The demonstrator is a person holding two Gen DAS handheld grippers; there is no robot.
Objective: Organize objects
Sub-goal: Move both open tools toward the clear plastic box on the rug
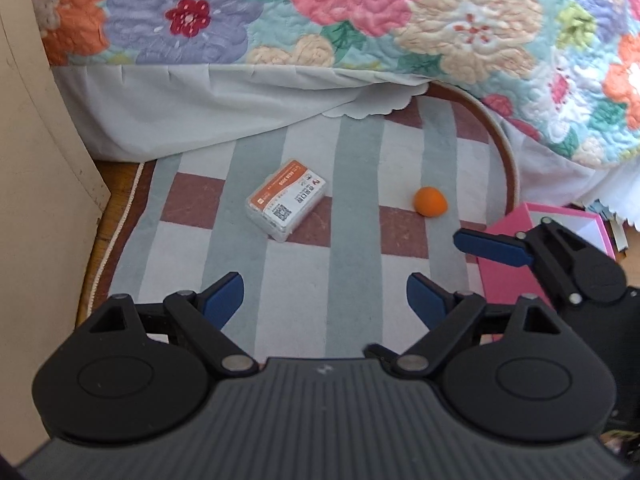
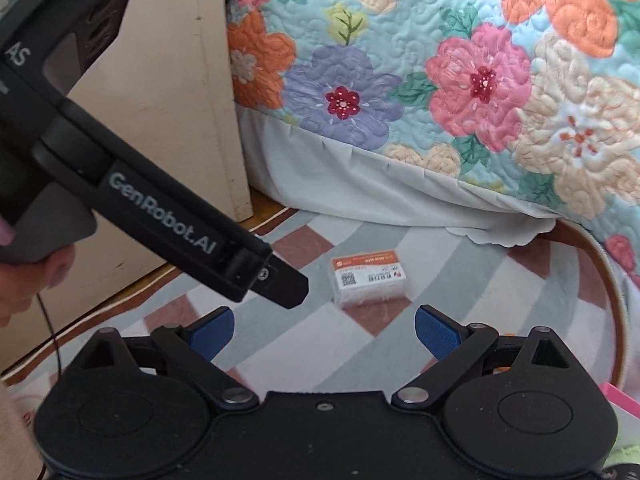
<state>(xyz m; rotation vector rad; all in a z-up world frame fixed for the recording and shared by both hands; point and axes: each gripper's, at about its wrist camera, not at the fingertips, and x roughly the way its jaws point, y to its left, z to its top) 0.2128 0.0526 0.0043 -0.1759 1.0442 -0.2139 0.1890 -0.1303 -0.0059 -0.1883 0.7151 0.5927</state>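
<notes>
A small clear plastic box with an orange and white label [image 1: 286, 204] lies on the checked rug [image 1: 352, 280], ahead of my left gripper [image 1: 324, 300]. That gripper hangs open above the rug with nothing between its blue pads. An orange ball [image 1: 430, 202] rests to the right of the box. In the right wrist view the same box [image 2: 370, 278] sits just beyond my right gripper [image 2: 325, 330], which is open and empty too. The left gripper's black body [image 2: 160, 216] crosses that view from the upper left, and a hand [image 2: 24, 276] holds it.
A bed with a flowered quilt [image 1: 360, 20] and a pale skirt [image 1: 200, 108] borders the rug at the back. A cream cabinet side [image 1: 36, 180] stands at the left. An open pink box [image 1: 560, 220] sits at the right, behind a blue finger [image 1: 492, 246] of the right gripper.
</notes>
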